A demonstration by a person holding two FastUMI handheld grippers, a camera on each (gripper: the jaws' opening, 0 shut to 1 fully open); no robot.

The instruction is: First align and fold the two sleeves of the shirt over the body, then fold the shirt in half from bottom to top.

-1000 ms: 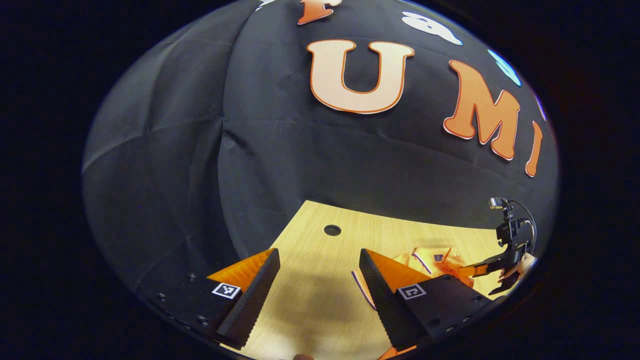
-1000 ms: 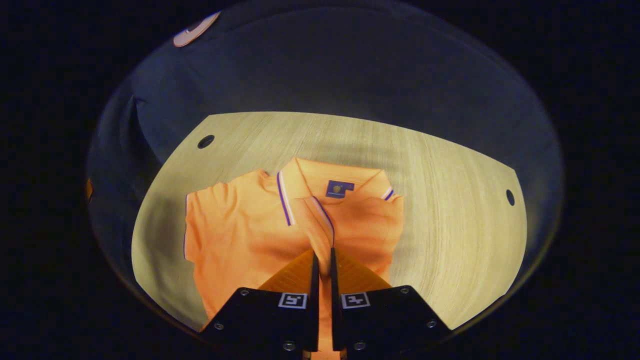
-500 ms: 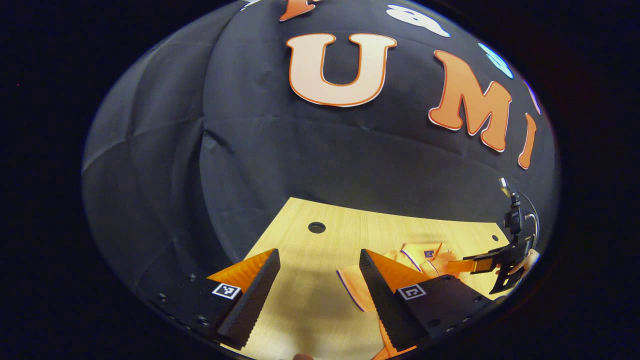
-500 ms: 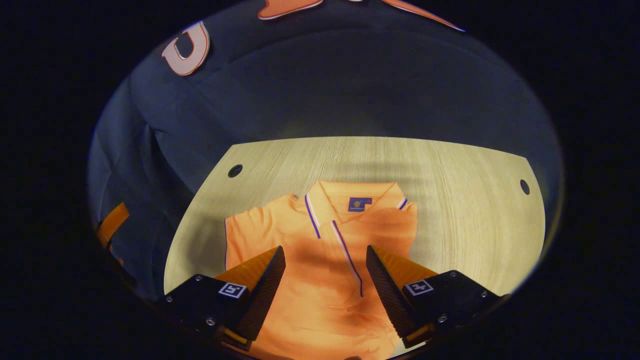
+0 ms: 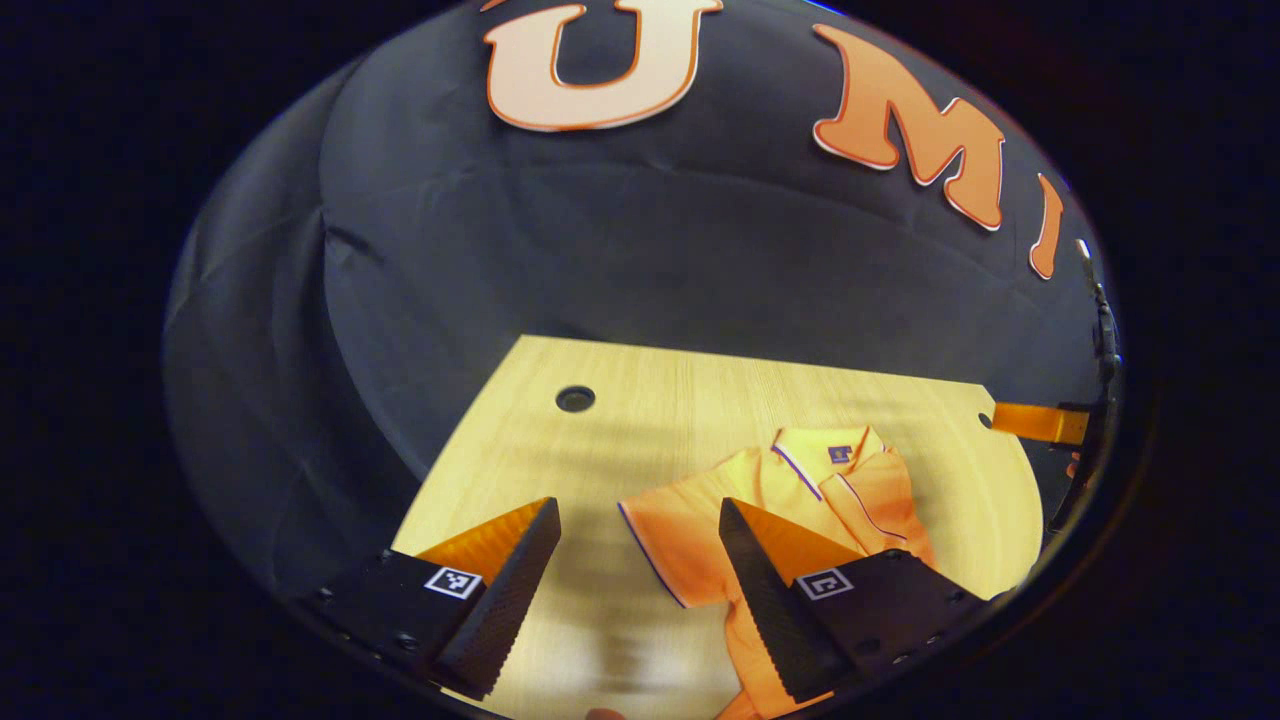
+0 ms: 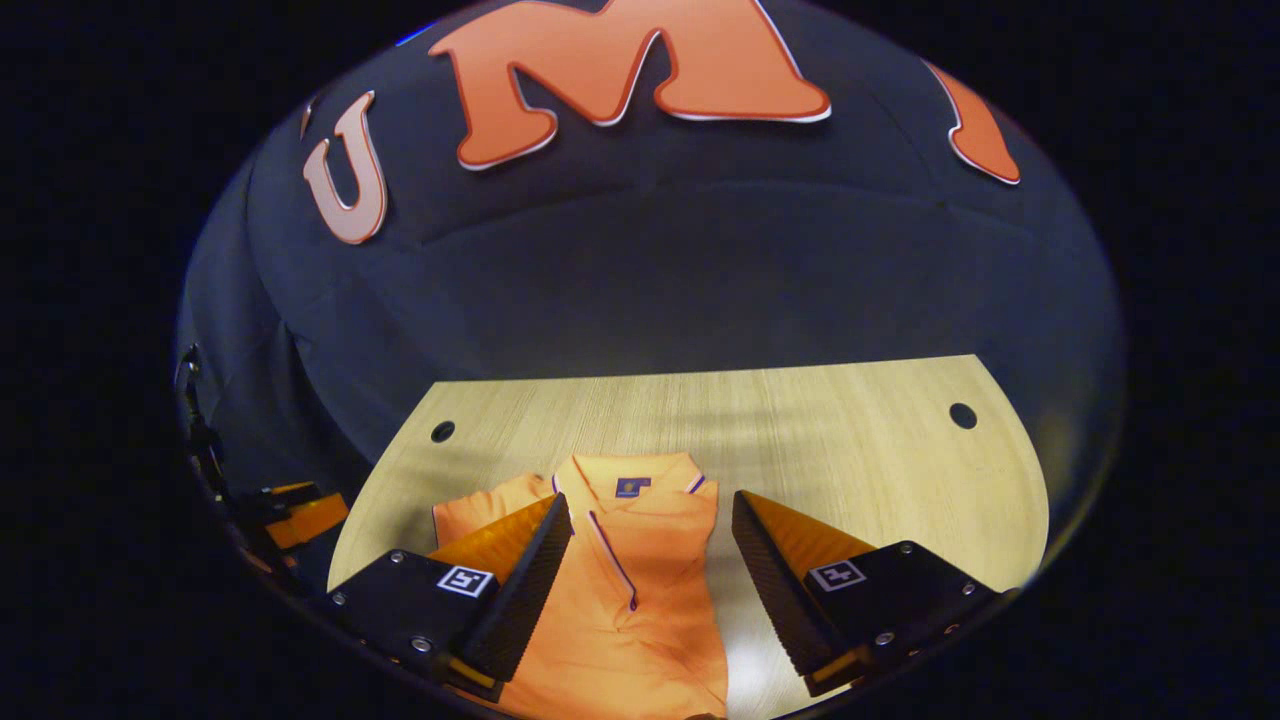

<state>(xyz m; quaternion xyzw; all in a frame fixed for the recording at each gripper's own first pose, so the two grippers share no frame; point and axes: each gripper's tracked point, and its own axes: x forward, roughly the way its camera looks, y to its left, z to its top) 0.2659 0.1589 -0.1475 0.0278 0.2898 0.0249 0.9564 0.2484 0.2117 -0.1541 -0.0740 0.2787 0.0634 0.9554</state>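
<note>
Looked like a recording booth or staged test setup, not a lived-in room. Was walled round with black cloth (image 5: 620, 260), creased and hung close behind a pale wood-grain table (image 6: 820, 440). Had round holes (image 5: 575, 399) cut through the table near its far corners, as on an office desk. Was lit from above, dark beyond the cloth.
</note>
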